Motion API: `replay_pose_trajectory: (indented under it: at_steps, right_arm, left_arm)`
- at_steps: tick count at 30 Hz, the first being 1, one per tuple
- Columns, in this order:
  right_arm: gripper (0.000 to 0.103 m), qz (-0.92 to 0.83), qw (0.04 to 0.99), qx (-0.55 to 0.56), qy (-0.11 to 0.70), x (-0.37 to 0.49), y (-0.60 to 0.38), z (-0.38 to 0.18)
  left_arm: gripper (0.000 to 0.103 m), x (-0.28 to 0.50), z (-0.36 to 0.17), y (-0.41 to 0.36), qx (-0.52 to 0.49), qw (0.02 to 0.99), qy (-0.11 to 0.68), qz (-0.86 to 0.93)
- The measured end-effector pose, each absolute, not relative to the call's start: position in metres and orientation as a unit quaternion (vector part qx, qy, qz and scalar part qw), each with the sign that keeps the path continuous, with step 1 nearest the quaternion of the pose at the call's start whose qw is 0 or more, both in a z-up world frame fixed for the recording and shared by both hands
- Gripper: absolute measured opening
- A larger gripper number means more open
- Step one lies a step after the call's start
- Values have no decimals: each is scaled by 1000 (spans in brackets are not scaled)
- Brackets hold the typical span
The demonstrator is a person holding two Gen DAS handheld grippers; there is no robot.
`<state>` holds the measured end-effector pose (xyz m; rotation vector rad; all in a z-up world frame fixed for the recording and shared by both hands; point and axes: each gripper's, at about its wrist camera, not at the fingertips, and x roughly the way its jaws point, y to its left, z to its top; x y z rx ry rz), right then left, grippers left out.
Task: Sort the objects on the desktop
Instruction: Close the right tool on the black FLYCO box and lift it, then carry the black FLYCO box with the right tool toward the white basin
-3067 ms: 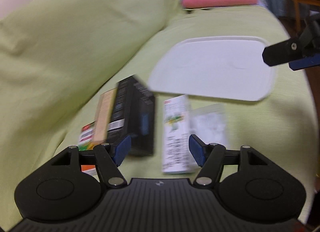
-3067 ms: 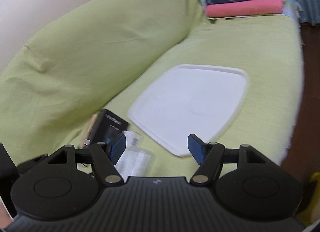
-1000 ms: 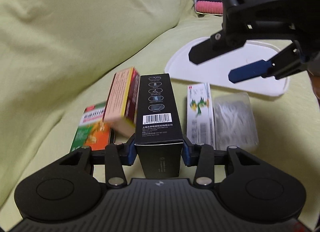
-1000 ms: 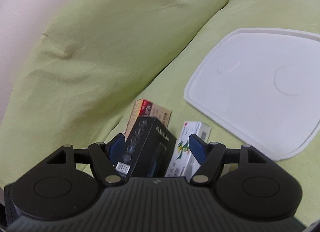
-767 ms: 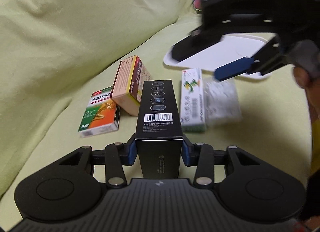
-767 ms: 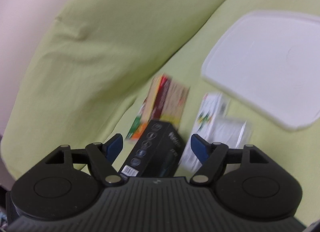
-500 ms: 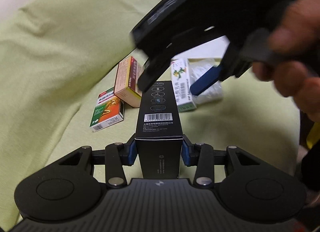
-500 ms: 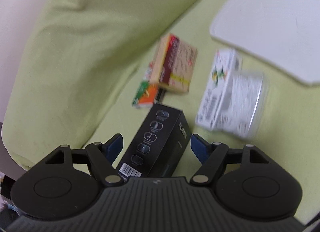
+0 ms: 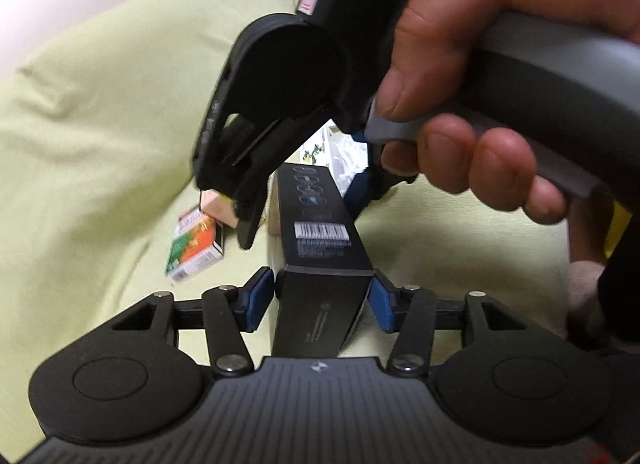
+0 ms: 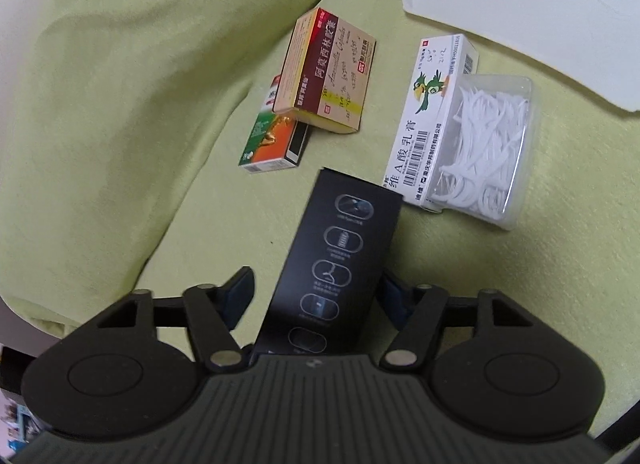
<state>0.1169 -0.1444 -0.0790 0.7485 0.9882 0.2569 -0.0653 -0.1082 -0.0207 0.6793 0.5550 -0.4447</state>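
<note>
A long black box (image 9: pixel 316 224) is lifted off the green sofa seat, with my left gripper (image 9: pixel 320 300) shut on its near end. In the left wrist view a hand (image 9: pixel 460 84) holds my right gripper from above, one finger on each side of the box's far half. In the right wrist view the black box (image 10: pixel 340 256) runs between the fingers of my right gripper (image 10: pixel 316 296). That gripper is open, with a gap at the left pad. On the seat lie a tan medicine box (image 10: pixel 328 80), a green-orange box (image 10: pixel 272 140), a white parrot box (image 10: pixel 432 112) and a clear floss-pick case (image 10: pixel 488 148).
A white tray (image 10: pixel 540 16) lies flat on the seat beyond the small boxes. The green back cushion (image 10: pixel 120 64) rises along the left. The tan box leans on the green-orange box (image 9: pixel 196 244). Bare seat shows to the right of the black box.
My left gripper shut on the black box and lifted it off the seat. My right gripper swung in over it and now straddles the box, still open.
</note>
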Motion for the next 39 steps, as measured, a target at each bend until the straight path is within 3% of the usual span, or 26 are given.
replay_pose_trajectory:
  at_steps: [12, 39]
  right_arm:
    - [43, 139, 820, 303, 466, 113, -136, -74]
    - [42, 145, 863, 187, 447, 95, -145, -55]
  left_arm:
    - [62, -43, -30, -71, 258, 875, 341, -228]
    - [67, -4, -39, -108, 259, 849, 341, -308]
